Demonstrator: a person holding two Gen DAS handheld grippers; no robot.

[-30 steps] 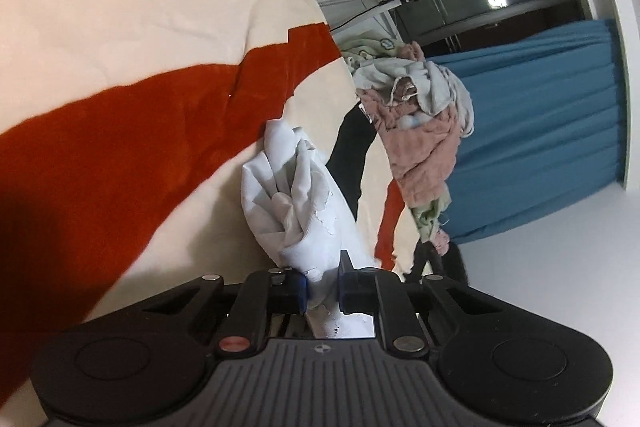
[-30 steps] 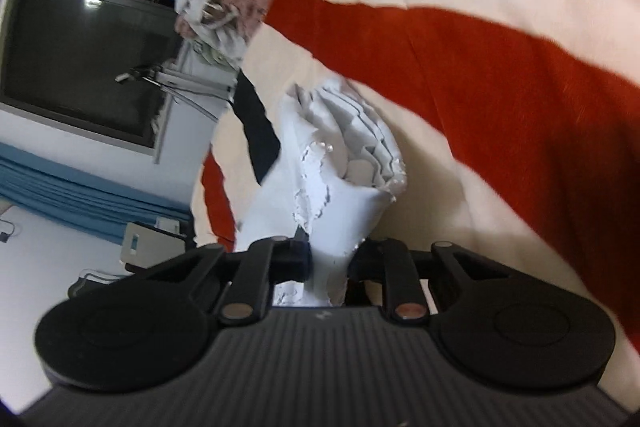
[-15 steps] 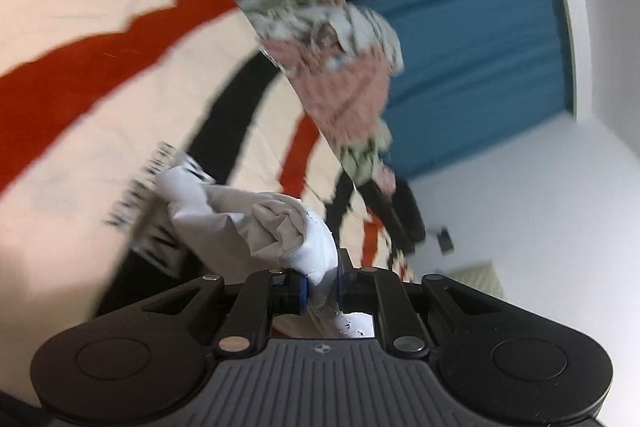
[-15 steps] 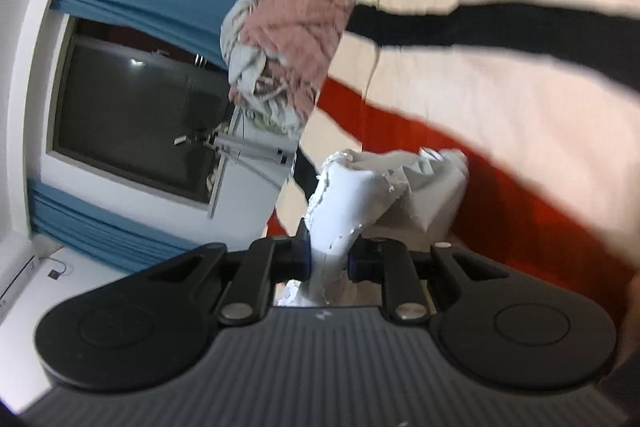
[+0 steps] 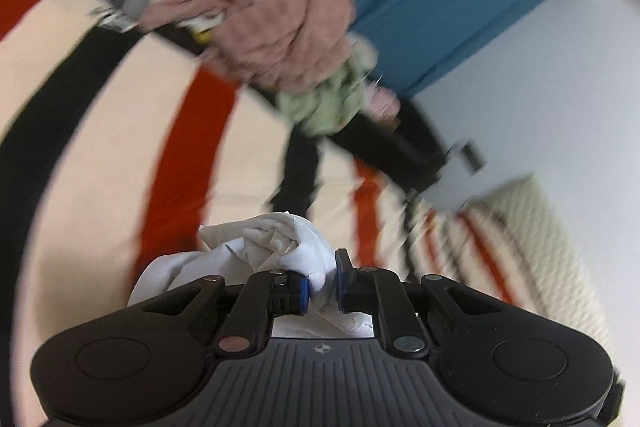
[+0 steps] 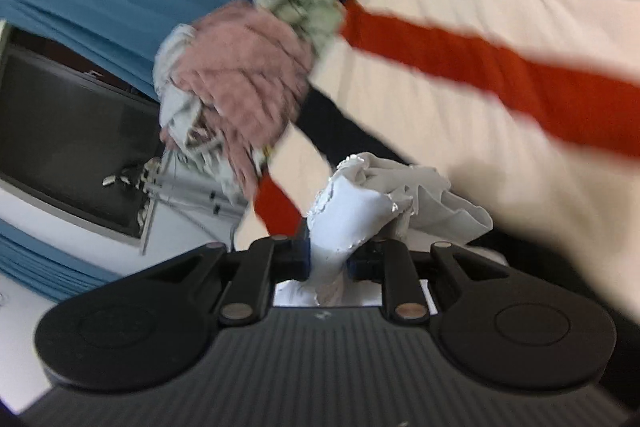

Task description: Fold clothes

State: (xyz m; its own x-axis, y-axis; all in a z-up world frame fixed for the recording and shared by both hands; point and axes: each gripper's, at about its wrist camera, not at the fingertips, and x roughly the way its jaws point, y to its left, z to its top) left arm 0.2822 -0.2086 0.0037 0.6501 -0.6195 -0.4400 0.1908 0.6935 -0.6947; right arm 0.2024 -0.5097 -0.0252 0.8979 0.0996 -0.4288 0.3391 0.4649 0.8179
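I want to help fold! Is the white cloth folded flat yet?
Not yet. The white cloth is bunched in wrinkly lumps, pinched by the left tool and right tool above the striped blanket.

White garment (image 5: 276,243) bunching low in the centre of both frames.

It is crumpling into thick folds, one end sitting pinched between the jaws at the bottom middle of the left wrist view, the rest trailing toward the lower left. In the right wrist view the garment (image 6: 352,211) is rising as a pale, ragged-edged twist from bottom centre, with greyer folds spilling out to the right.
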